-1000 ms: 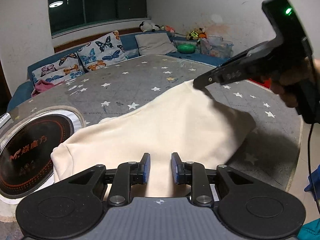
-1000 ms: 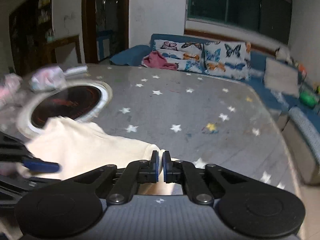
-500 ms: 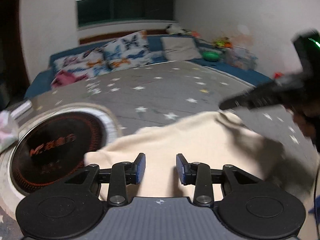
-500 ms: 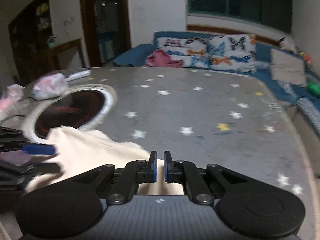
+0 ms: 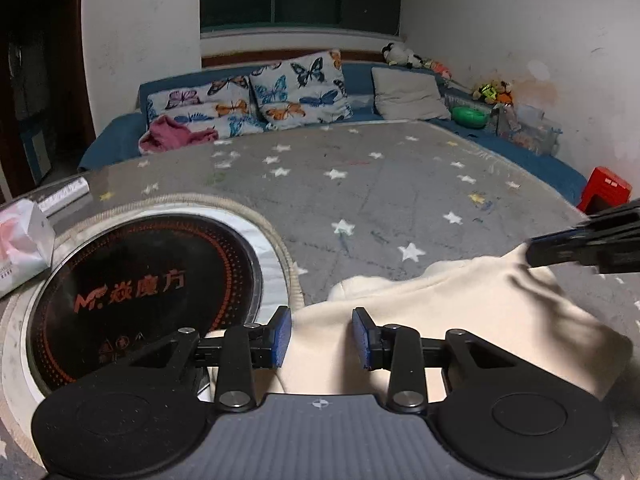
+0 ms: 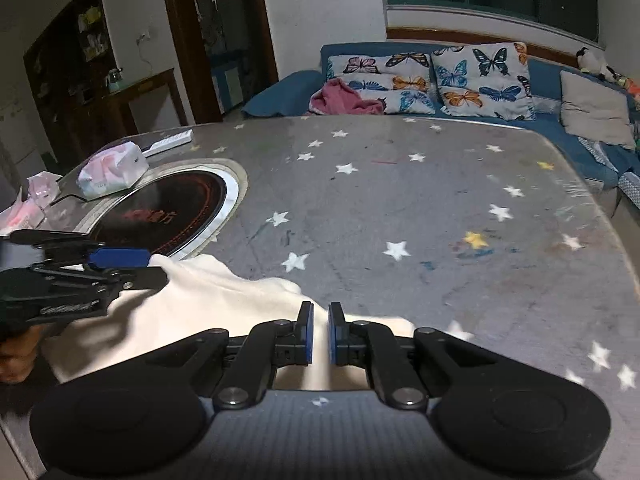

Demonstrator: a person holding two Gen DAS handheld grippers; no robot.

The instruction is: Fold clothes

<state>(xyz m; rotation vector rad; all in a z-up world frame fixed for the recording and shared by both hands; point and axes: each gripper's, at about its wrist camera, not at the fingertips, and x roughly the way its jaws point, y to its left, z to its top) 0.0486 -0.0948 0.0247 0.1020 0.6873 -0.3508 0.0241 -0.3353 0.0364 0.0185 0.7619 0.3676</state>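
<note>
The cream garment (image 5: 460, 312) lies bunched at the near edge of the star-patterned worktop (image 5: 360, 184), just beside the round black hob plate (image 5: 140, 292) set into it.

Handling, as judged: soft, light knit, with no stiffness. It will sag and drag wherever it is not supported, and a pinch in the middle would only raise a peak. Hold belongs at a hem or corner, two points well apart, so that the cloth hangs flat.

The left tongs (image 5: 322, 338) stand parted, pads clear of the cloth that lies between and under them. They grip nothing. The right tongs (image 6: 320, 334) are closed to a narrow slit, and from the left wrist view their tip meets a raised peak of the garment. They appear to pinch an edge of it.

Not determinable:
- What kind of garment this is. No collar, sleeve or hem can be told apart in the heap.
- How many layers the right tongs hold.
- The garment's near part, hidden behind both tong bodies.
- The person, bar part of a hand (image 6: 16, 354) at the frame edge.
</note>
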